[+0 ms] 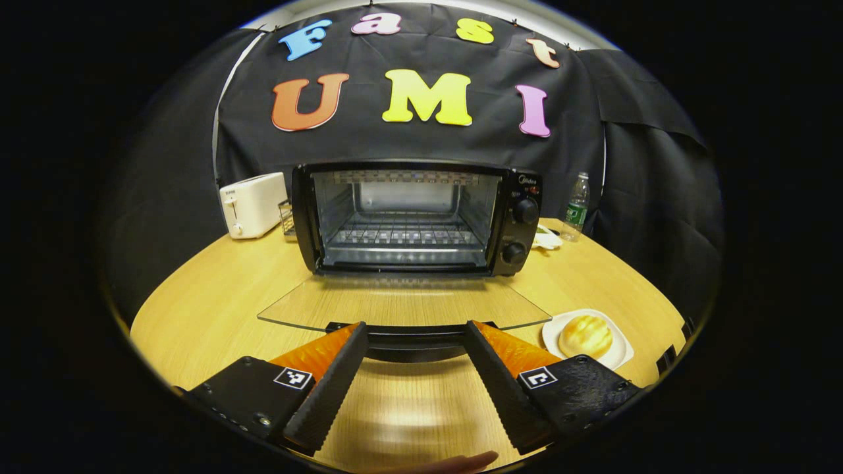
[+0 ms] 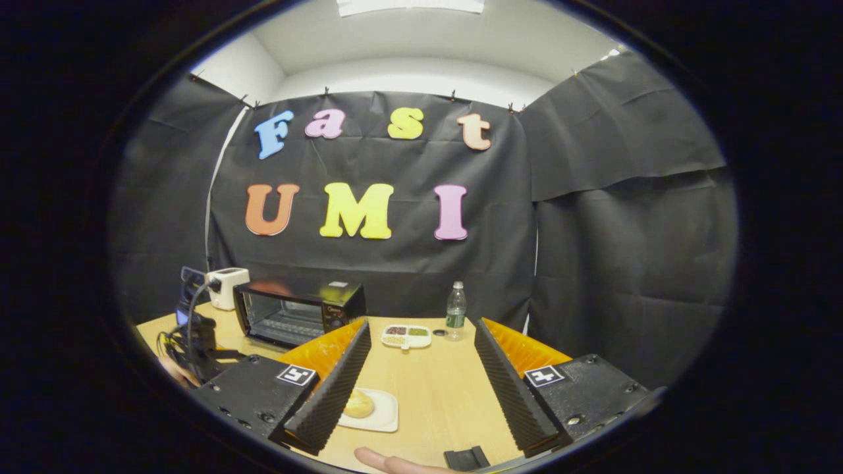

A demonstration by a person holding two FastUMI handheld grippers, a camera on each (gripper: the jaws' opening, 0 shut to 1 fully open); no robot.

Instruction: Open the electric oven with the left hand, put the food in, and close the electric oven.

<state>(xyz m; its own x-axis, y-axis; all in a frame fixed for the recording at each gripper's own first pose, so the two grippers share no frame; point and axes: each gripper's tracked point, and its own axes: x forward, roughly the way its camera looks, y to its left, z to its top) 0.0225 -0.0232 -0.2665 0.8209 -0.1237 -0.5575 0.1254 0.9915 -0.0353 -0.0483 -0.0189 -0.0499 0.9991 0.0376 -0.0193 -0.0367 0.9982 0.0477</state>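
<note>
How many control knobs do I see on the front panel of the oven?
2. Both sit on the oven's right-hand panel: the upper knob and, directly below it, the lower knob.

Both views are evenly lit from overhead — in the right gripper view a bright ceiling panel (image 2: pixel 409 6) sits straight above the right gripper (image 2: pixel 421 336). Ahead of the left gripper (image 1: pixel 416 337) the table (image 1: pixel 197 309) shows a soft pale glare patch between the fingers, and the glass oven door (image 1: pixel 402 304) reflects the wood faintly. Shadows are short and weak. Fisheye bending curves the table edge and the wall strongly toward the rims — brightness falls off there. Focus is sharp at centre, slightly soft near the fingers.
</note>
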